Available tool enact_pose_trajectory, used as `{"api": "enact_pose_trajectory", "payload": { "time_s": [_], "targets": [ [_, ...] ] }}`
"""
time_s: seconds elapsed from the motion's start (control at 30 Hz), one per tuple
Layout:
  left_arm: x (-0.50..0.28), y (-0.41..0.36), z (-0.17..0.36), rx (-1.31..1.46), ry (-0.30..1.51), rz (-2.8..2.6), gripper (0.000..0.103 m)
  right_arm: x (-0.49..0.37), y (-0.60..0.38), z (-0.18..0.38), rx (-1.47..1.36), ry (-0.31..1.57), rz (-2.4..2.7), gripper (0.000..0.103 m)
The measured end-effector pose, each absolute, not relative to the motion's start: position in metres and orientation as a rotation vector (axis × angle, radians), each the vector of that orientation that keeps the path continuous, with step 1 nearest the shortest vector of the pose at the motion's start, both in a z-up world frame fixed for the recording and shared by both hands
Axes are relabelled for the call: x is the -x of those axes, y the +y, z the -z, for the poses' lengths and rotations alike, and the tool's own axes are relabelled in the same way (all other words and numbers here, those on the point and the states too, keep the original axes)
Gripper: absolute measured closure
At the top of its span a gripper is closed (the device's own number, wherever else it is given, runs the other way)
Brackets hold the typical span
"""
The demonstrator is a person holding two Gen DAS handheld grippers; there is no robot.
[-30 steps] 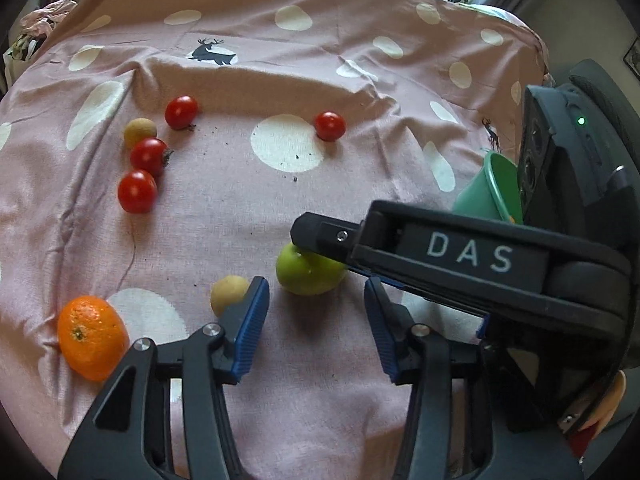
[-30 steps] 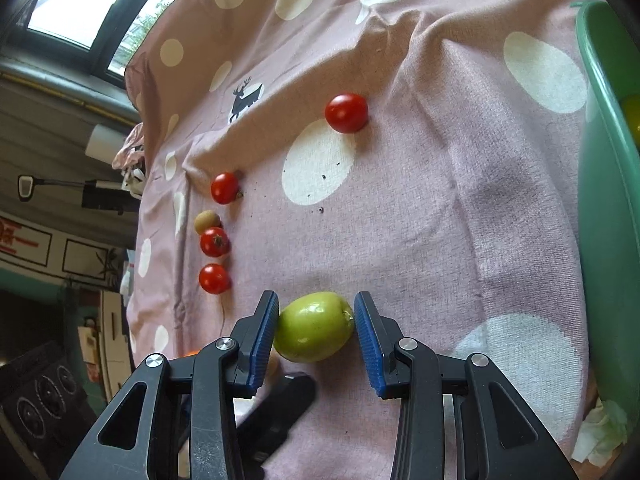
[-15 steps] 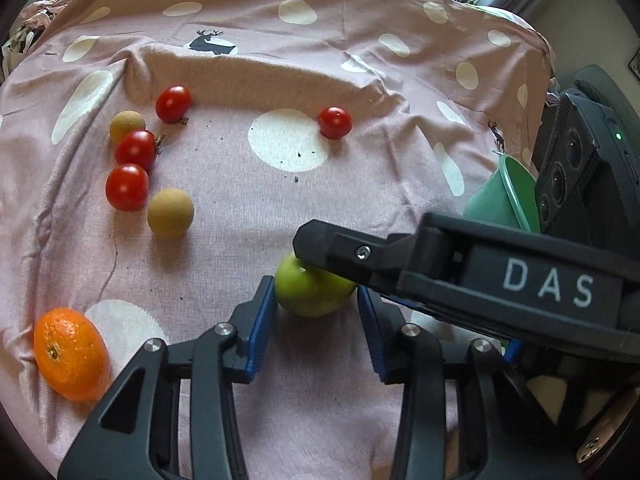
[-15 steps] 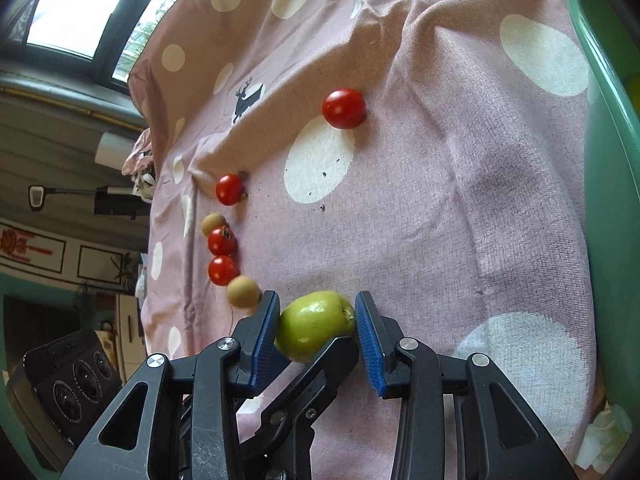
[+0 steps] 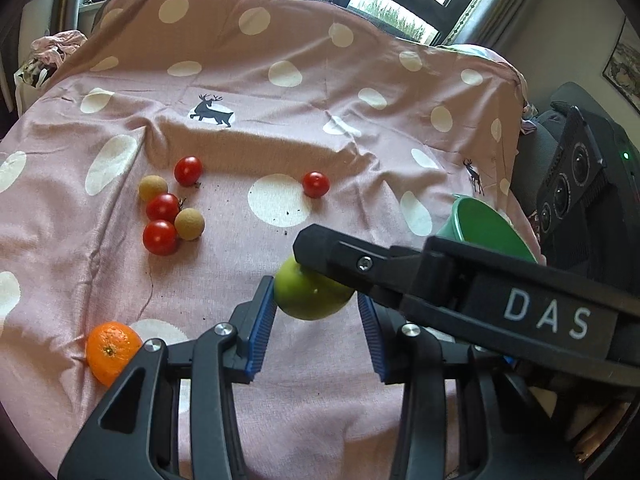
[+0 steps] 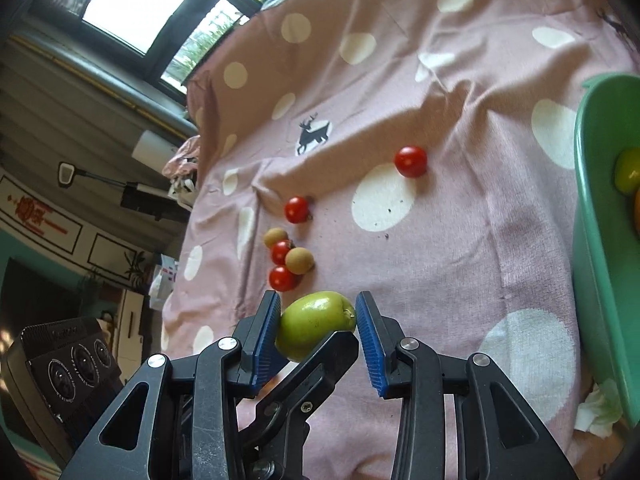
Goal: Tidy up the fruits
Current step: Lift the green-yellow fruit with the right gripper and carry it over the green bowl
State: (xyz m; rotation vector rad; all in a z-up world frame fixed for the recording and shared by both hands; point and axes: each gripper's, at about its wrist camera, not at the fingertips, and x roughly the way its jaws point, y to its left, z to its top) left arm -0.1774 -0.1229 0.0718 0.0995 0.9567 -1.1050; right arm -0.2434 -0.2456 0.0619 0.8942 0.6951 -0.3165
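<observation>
Pink spotted cloth (image 5: 320,360) under a window (image 6: 132,4). My left gripper (image 5: 316,312) and right gripper (image 6: 316,326) both clamp the green apple (image 6: 312,320), seemingly just off the cloth; green bowl (image 6: 592,240) at right.
</observation>
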Motion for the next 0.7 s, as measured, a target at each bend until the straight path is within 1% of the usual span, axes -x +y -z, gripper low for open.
{"api": "enact_pose_trajectory", "payload": {
  "time_s": [0.27, 0.7],
  "targets": [
    [0.187, -0.122, -0.084, -0.101, 0.905, 1.119, 0.062, 0.252, -0.241, -0.075, -0.876, 0.657, 0.333, 0.062],
    [0.215, -0.128, -0.121, -0.114, 0.779, 1.185, 0.062, 0.284, -0.238, -0.111, -0.822, 0.521, 0.366, 0.062]
  ]
}}
